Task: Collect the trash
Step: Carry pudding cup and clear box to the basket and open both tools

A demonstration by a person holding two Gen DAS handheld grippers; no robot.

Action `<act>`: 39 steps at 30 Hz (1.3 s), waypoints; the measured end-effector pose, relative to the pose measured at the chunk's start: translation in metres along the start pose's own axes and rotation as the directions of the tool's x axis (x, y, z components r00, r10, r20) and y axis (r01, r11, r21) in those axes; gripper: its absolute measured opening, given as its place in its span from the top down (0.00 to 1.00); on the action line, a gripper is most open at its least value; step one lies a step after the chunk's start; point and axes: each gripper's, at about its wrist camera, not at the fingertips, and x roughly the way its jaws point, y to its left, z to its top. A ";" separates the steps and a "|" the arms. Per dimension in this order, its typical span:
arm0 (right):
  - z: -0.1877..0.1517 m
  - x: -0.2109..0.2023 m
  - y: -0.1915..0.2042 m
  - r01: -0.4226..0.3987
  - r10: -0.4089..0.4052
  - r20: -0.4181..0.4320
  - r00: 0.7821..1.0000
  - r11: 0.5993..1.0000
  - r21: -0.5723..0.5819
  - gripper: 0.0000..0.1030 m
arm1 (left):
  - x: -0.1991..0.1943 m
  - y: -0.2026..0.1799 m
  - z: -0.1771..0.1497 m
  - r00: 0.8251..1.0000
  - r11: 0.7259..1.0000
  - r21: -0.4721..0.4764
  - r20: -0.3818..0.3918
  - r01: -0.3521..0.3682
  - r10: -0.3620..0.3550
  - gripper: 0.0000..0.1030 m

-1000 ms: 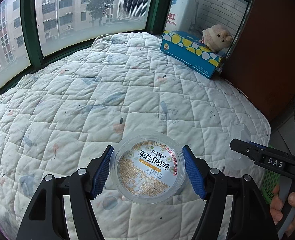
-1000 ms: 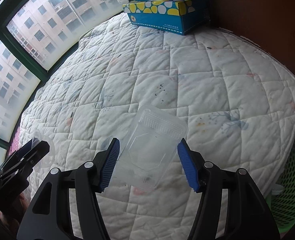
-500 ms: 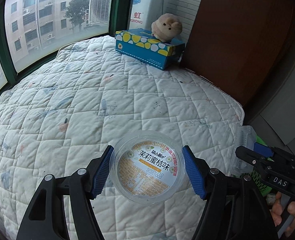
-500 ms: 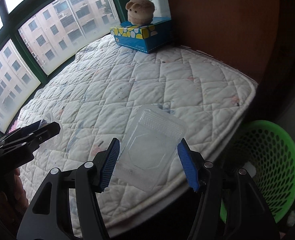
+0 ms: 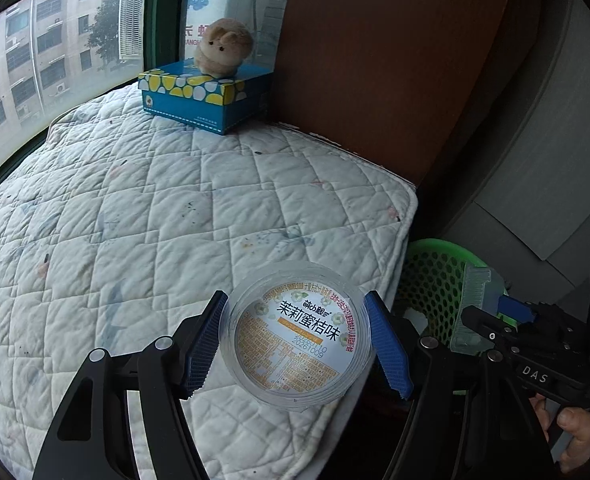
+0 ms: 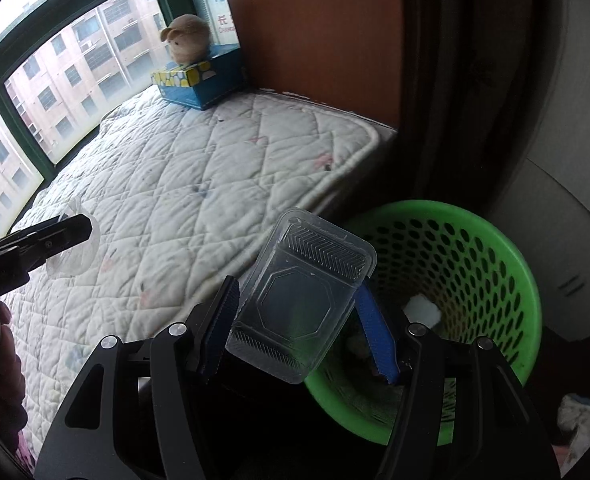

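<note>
**A:** While the clear tray (image 6: 301, 300) is clamped between the blue pads of the right gripper (image 6: 295, 322), where is it placed relative to the green basket (image 6: 507, 264)?

**B:** It is held over the basket's near-left rim, with part of it already above the opening. Its long axis is tilted up and away from the fingers, and its far ribbed end is pointed toward the quilted mattress (image 6: 199, 184). White scraps are seen on the basket's floor.

**A:** And the round cup (image 5: 297, 334)?

**B:** It is gripped by its sides in the left gripper (image 5: 295, 340), the printed lid being turned toward the camera. It is held above the mattress corner, just short of the basket (image 5: 431, 276), which lies to its right, past the mattress edge.

**A:** So which hand is judged nearer to the basket?

**B:** The right one. A release over the opening appears to need only a small carry further inward for the tray, whereas the cup must still be brought sideways across the mattress edge.

**A:** Is anything considered a risk?

**B:** In the left view the right gripper (image 5: 507, 316) is seen between the cup and the basket, so crowding at the rim is possible. The tissue box (image 5: 207, 96) and plush toy (image 5: 225, 50) are left well apart from the basket, at the far end of the mattress.
</note>
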 end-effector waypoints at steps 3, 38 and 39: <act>-0.007 -0.002 -0.024 0.024 -0.023 -0.005 1.000 0.999 0.032 0.42 | 0.007 -0.020 0.001 1.000 1.000 0.024 -0.011 0.019 -0.019 0.35; -0.047 -0.063 -0.134 0.067 -0.087 0.079 0.993 0.972 0.224 0.27 | 0.070 -0.165 -0.011 0.979 0.971 0.157 -0.129 0.179 -0.160 0.35; -0.047 -0.064 -0.134 0.067 -0.088 0.082 0.993 0.972 0.225 0.27 | 0.071 -0.168 -0.011 0.977 0.970 0.158 -0.133 0.186 -0.165 0.35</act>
